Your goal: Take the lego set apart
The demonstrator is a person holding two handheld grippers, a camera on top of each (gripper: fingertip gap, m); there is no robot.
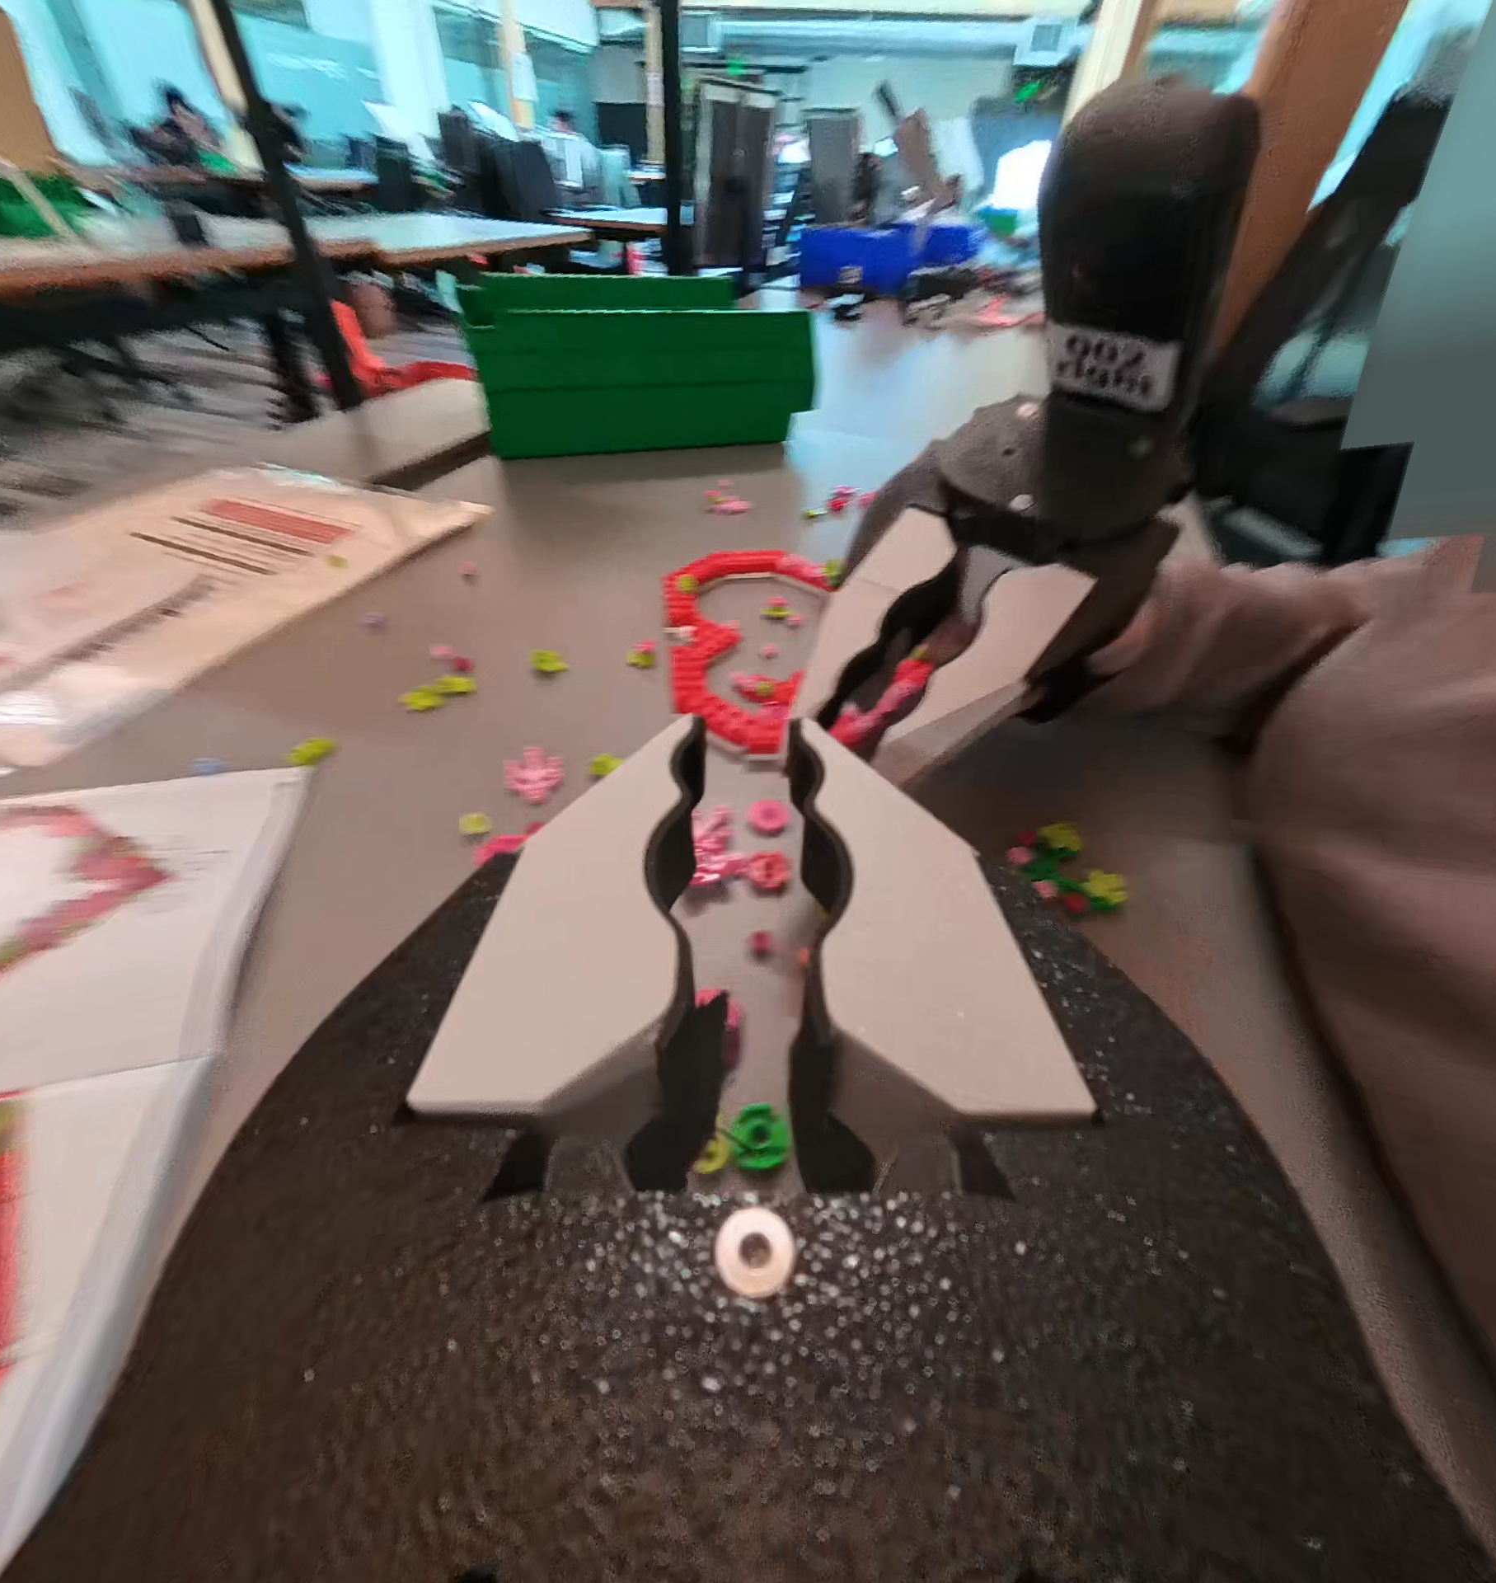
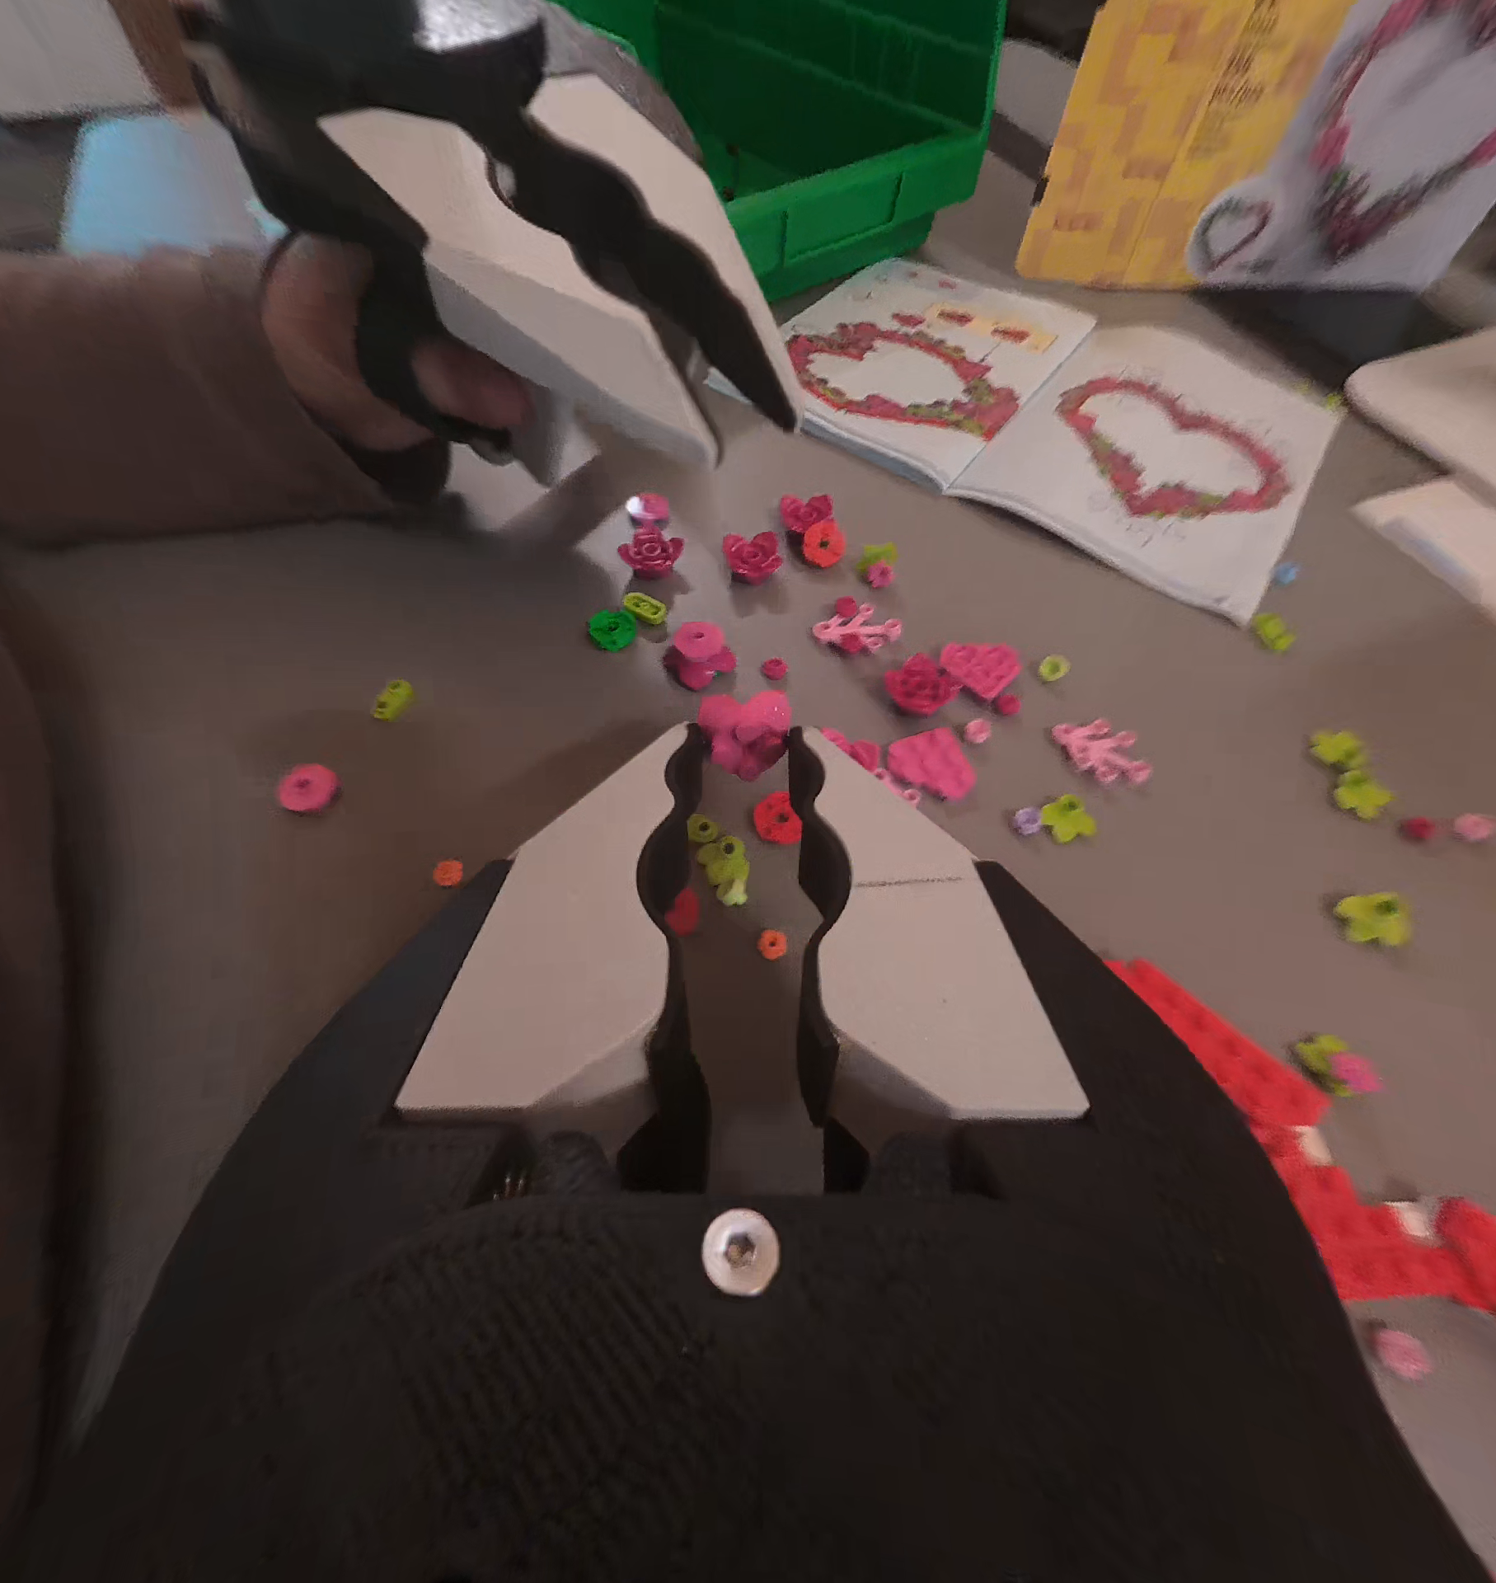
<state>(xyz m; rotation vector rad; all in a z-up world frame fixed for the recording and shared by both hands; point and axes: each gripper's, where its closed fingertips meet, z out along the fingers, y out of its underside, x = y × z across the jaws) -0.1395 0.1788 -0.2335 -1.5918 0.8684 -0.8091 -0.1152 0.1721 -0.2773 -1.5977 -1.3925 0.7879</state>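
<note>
grey wavy-edged jaws, brown sleeves (image 1: 1369,771)

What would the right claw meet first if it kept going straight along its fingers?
Probably the pink heart-shaped lego piece right at the tips of the right claw. Whether it is already pinched or lies lower on the grey table is unclear.

Open shared workspace, lab or office type. Beyond my grey table (image 1: 436,685): rows of long desks (image 1: 436,235), dark office chairs (image 1: 513,176), people seated far back (image 1: 183,128). Green plastic bins (image 1: 641,368) stacked close by.
</note>
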